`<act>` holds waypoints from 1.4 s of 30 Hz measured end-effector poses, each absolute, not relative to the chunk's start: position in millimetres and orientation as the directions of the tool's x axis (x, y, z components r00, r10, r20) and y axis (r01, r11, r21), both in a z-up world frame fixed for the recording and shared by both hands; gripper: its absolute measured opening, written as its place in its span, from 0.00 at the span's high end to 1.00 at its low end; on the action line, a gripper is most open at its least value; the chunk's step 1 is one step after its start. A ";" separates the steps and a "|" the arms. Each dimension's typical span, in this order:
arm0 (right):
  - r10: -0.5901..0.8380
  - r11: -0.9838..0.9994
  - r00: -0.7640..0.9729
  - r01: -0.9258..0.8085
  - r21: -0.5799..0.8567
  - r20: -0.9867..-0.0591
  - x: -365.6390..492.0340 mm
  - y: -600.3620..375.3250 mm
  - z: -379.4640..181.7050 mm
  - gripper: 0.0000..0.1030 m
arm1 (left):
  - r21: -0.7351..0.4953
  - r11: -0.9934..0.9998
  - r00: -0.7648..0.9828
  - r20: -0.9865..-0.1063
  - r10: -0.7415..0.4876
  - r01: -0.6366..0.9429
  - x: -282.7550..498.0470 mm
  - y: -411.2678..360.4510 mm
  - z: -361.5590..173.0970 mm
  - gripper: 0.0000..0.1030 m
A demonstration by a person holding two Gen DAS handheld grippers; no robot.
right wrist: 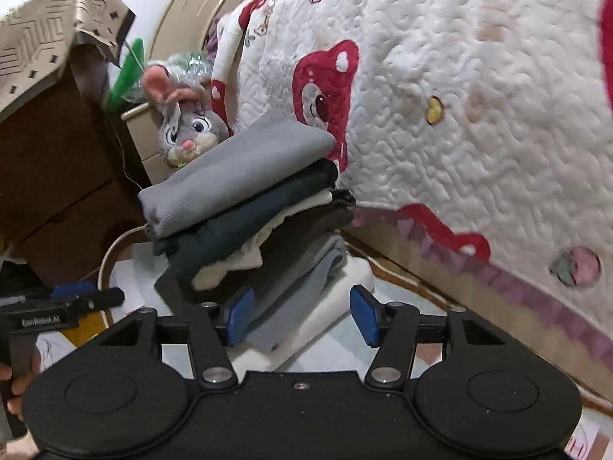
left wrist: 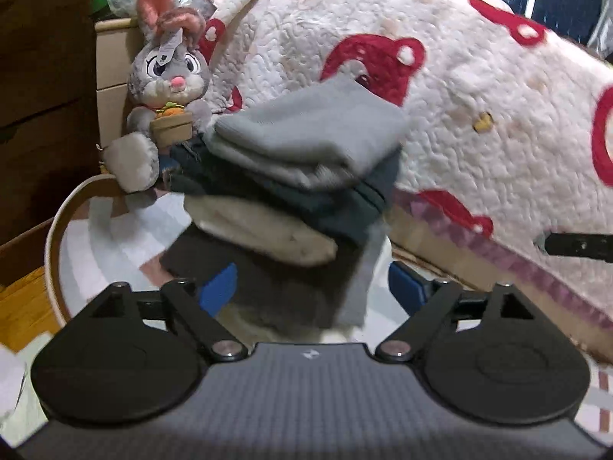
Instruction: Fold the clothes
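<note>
A bed draped in a white quilted cover [left wrist: 479,88] with red printed shapes fills the background beyond both pairs of fingers, sloping down to the right past a purple-trimmed hem. To the left of the fingers stands dark brown wooden furniture [right wrist: 57,176], with a patterned beige mat [right wrist: 42,34] hanging over its top in the right wrist view.

Straight ahead of both grippers sits the stack of folded clothes [left wrist: 291,191]. It rests on a pale, light-coloured surface [right wrist: 333,326] at the foot of the bed. From the top down it shows a light grey piece [right wrist: 237,172], a dark teal one, a cream one, a dark brown one, and a blue-grey one at the bottom. The stack leans a little, its layers offset from one another.

Behind the stack, to the left, a grey plush rabbit [left wrist: 164,88] with pink ears sits upright against a pale drawer unit.

The left gripper [left wrist: 312,287] has its blue-padded fingers spread wide apart, holding nothing; the lower edge of the brown piece lies between them. The right gripper [right wrist: 302,318] is likewise released, its fingers parted with the bottom of the stack just ahead.
</note>
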State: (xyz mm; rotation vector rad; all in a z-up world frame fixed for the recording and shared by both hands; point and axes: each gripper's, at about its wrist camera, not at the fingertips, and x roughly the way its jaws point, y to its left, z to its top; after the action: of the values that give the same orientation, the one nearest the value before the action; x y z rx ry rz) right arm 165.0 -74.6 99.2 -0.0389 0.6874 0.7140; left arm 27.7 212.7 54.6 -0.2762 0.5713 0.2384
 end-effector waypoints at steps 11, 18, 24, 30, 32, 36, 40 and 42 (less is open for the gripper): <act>0.507 0.843 0.664 -0.514 0.156 -0.549 69.5 -137.0 50.4 0.41 | -0.020 0.892 0.738 -0.572 0.360 -0.451 -29.6 64.9 -1.1 0.00; 0.436 0.891 0.716 -0.428 0.152 -0.545 11.7 -162.2 18.6 0.39 | 0.078 0.927 0.698 -0.635 0.331 -0.368 -43.2 20.9 -34.5 0.00; 0.482 0.861 0.689 -0.487 0.146 -0.541 0.3 -173.6 6.7 0.36 | 0.106 0.936 0.686 -0.653 0.321 -0.336 -45.6 2.5 -42.9 0.00; 0.517 0.846 0.668 -0.491 0.206 -0.535 -4.1 -184.0 4.5 0.34 | 0.138 0.930 0.668 -0.660 0.343 -0.342 -43.4 -3.5 -42.2 0.00; 0.511 0.848 0.671 -0.494 0.191 -0.537 -6.8 -184.0 5.3 0.34 | 0.151 0.928 0.670 -0.654 0.351 -0.339 -43.8 -5.8 -40.6 0.00; 0.507 0.851 0.674 -0.492 0.184 -0.537 -10.0 -183.7 5.9 0.33 | 0.165 0.932 0.664 -0.662 0.347 -0.322 -44.3 -8.8 -37.2 0.00; 0.511 0.848 0.680 -0.500 0.177 -0.526 -13.3 -181.0 8.0 0.33 | 0.159 0.938 0.660 -0.675 0.330 -0.307 -49.7 -9.7 -35.7 0.00; 0.512 0.848 0.687 -0.500 0.175 -0.516 -14.1 -178.9 9.6 0.33 | 0.146 0.944 0.656 -0.687 0.313 -0.297 -51.1 -9.1 -35.5 0.00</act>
State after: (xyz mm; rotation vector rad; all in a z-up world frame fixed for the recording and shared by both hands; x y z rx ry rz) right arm -14.1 -178.9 9.6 0.0213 0.5837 0.5665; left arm -51.1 -9.1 -35.5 0.0210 0.7818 0.3455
